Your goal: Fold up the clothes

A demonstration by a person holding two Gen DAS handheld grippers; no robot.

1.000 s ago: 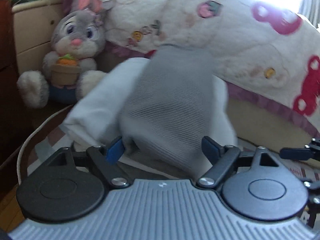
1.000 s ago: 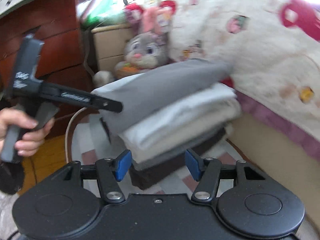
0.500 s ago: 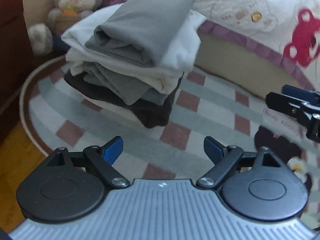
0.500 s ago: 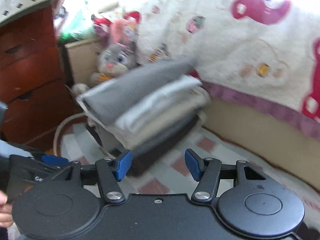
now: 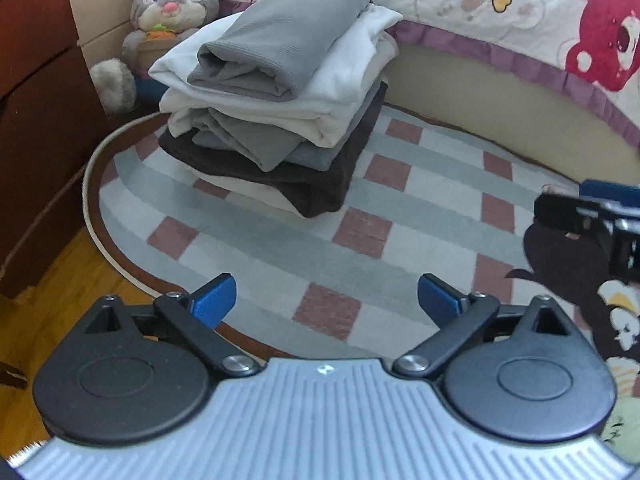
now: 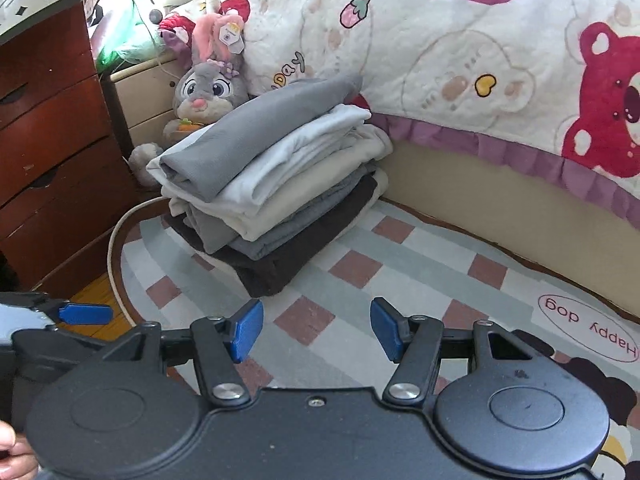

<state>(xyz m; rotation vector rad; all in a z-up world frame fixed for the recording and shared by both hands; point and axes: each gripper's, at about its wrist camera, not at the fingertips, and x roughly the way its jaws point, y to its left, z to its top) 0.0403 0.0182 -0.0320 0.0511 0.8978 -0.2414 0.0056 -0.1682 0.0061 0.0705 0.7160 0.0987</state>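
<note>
Rug (image 5: 400, 216) carries everything: checked grey, white and dusty-pink, rounded edge with a pale border, wood floor (image 5: 60, 280) outside it on the left. Bed (image 6: 480, 184) with a cartoon-bear quilt (image 6: 460, 60) runs along the rug's far edge. Red-brown drawer unit (image 6: 44, 160) stands off the rug's left edge, with a plush rabbit (image 6: 208, 88) wedged between it and the bed.

Clothes stack (image 5: 280, 120) sits at the rug's far left corner, near the bed: dark brown item at the bottom, greys and whites above, folded grey garment (image 5: 288, 36) on top. The top piece lies a bit skewed to the layers under it, and the whole stack looks slightly fanned.

Left gripper (image 5: 324, 300) hangs over the near rug, well apart from the stack, fingers opening wide, nothing between them. Right gripper (image 6: 316, 328) is also short of the stack, fingers parted about mid-way, empty. Each tool shows at the edge of the other's view; a bit of the person's hand (image 6: 12, 456) is at the bottom left of the right view.

My read: the grey piece is placed, and the step in hand is clearing out to fetch the next garment. No unfolded item is in view, so I cannot tell where it is. Suggest keeping both tools clear of the stack's near corner so nothing gets dragged, and squaring the top piece only if it slides.
</note>
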